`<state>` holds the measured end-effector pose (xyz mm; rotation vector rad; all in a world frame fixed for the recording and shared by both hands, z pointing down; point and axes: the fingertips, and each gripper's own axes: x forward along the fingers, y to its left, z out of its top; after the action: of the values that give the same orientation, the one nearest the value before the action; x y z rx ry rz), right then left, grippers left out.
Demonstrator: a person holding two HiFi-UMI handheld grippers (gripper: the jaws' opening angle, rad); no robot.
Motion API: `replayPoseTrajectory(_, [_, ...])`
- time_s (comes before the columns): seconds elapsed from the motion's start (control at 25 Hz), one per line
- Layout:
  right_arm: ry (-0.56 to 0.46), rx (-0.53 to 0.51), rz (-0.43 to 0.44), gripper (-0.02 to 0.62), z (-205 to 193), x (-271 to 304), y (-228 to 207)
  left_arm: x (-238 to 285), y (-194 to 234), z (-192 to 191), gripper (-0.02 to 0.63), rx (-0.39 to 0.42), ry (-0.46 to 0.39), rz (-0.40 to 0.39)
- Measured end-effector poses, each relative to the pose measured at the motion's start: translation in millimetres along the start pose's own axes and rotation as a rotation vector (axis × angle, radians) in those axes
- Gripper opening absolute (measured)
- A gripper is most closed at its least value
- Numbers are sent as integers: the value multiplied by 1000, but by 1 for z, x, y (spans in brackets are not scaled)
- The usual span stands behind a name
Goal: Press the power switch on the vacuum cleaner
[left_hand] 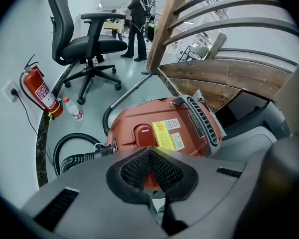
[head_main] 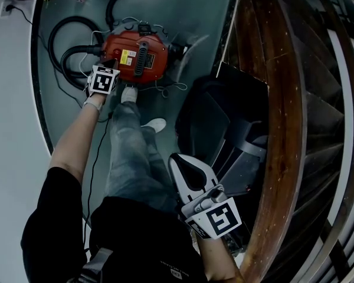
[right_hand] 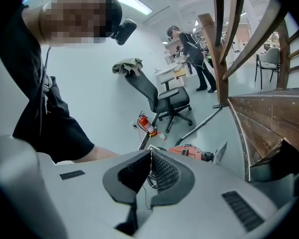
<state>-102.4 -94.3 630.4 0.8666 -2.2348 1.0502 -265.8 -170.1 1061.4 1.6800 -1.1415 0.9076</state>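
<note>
The red vacuum cleaner point(head_main: 135, 55) lies on the grey floor, its black ribbed handle point(head_main: 143, 58) on top. My left gripper point(head_main: 110, 62) reaches down to the vacuum's left end, with its marker cube just behind. In the left gripper view the jaws point(left_hand: 148, 151) are shut with nothing between them. They hover just above the red body point(left_hand: 169, 128), close to a raised red button point(left_hand: 143, 133). Whether they touch it I cannot tell. My right gripper point(head_main: 177, 160) is held back near the person's waist, shut and empty point(right_hand: 150, 154). The vacuum point(right_hand: 189, 152) lies far beyond it.
A black hose point(left_hand: 74, 153) coils left of the vacuum and a metal wand point(left_hand: 127, 96) runs away from it. A fire extinguisher point(left_hand: 37, 91), a small bottle point(left_hand: 72, 108) and an office chair point(left_hand: 87, 44) stand beyond. Wooden stairs point(head_main: 283, 99) rise on the right. The person's shoes point(head_main: 128, 94) are beside the vacuum.
</note>
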Motion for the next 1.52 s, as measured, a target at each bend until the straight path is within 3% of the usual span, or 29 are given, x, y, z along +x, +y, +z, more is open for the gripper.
replayPoseTrajectory(0.28, [-7, 7, -4, 26, -3, -4, 3, -1, -2, -1, 15, -26, 7, 2])
replayPoseTrajectory(0.52, [-53, 21, -34, 26, 2, -20, -5, -20, -19, 5, 14, 34, 15, -3])
replayPoseTrajectory(0.76, [-109, 24, -66, 26, 7, -45, -9, -51, -42, 25, 14, 103, -39, -12])
replayPoseTrajectory(1.12, [-200, 29, -123, 26, 6, -107, -11, -122, -99, 64, 15, 149, -150, -67])
replayPoseTrajectory(1.52, [-331, 65, -198, 26, -7, -186, -25, -214, -195, 88, 15, 236, -238, -142])
